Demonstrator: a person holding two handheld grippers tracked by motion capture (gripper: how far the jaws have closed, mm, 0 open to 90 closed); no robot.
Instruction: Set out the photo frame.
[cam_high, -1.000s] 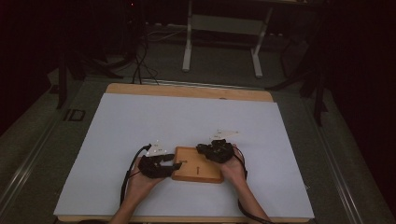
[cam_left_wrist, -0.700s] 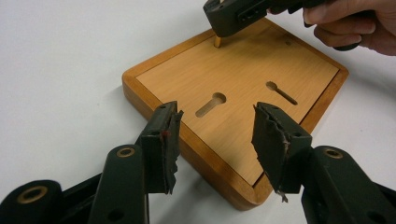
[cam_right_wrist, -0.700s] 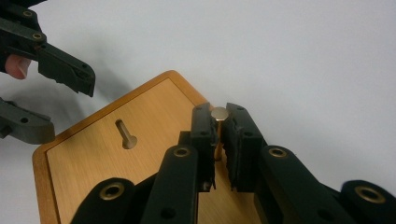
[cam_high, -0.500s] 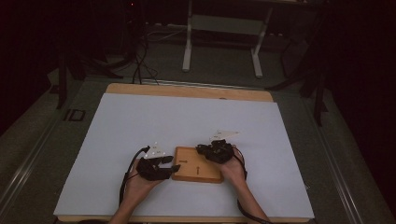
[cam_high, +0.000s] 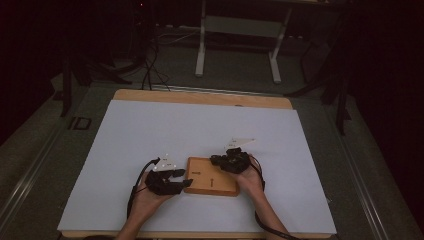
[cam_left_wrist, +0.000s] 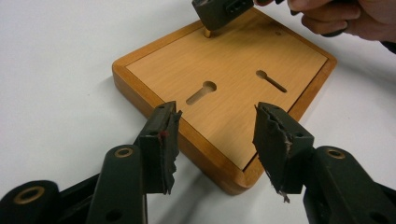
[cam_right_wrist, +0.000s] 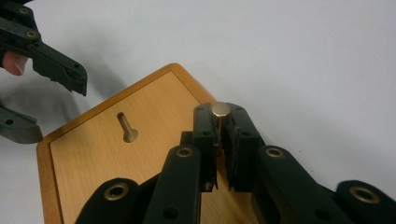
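The desk, covered in white, carries one wooden board near its front edge, flat, with two keyhole-shaped slots cut in its top face (one longer and thinner than the other). At the board's left edge sits the left tool, held in the person's left hand; its jaws stand well apart, straddling the board's near corner without touching it. At the board's far right corner is the right tool — its jaws are closed on a small brass pin, upright, round head showing above the jaw tips, just over the board's surface.
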